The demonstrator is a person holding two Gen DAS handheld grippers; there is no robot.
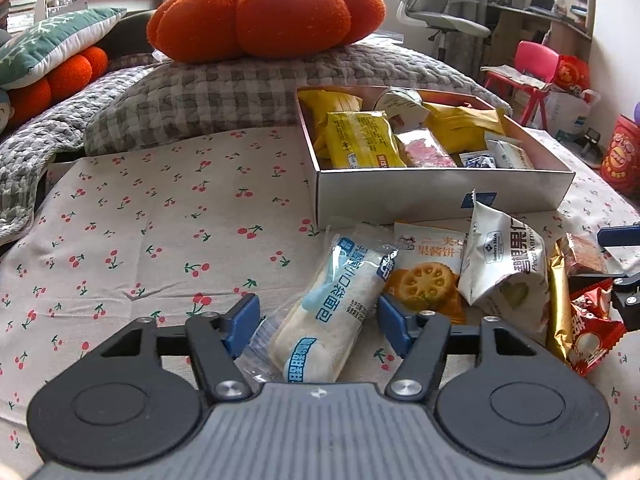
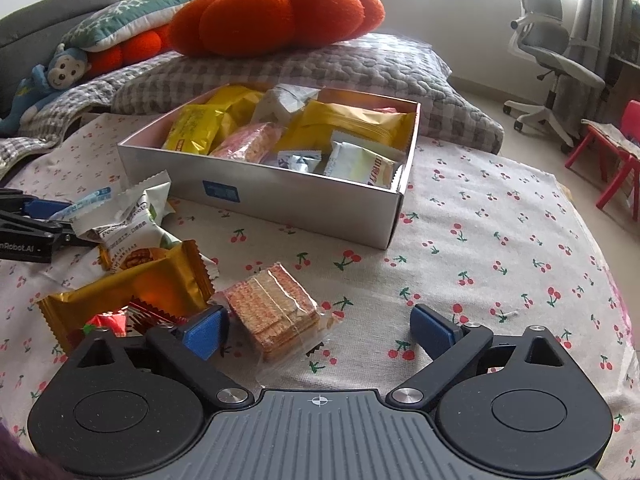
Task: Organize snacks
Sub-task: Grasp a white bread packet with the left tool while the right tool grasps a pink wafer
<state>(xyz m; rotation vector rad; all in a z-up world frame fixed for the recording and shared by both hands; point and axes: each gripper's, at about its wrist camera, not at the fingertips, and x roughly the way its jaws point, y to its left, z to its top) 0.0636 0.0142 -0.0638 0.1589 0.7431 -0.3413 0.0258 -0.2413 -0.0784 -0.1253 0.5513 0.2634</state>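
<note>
A silver box (image 1: pixel 440 192) holding several snack packs stands on the cherry-print cloth; it also shows in the right wrist view (image 2: pixel 280 196). My left gripper (image 1: pixel 318 322) is open, its blue pads on either side of a white and blue bread pack (image 1: pixel 332 308) lying on the cloth. My right gripper (image 2: pixel 320 330) is open around a clear pack of pink wafers (image 2: pixel 276 310), which lies near its left pad. Loose packs lie in front of the box: a biscuit pack (image 1: pixel 428 276), a white pecan pack (image 1: pixel 504 268), a gold pack (image 2: pixel 132 292) and a red pack (image 1: pixel 592 328).
A grey checked pillow (image 1: pixel 240 92) with an orange pumpkin cushion (image 1: pixel 264 12) lies behind the box. A grey office chair (image 2: pixel 560 52) and a red stool (image 2: pixel 612 160) stand on the floor to the right. A toy monkey (image 2: pixel 48 84) lies at far left.
</note>
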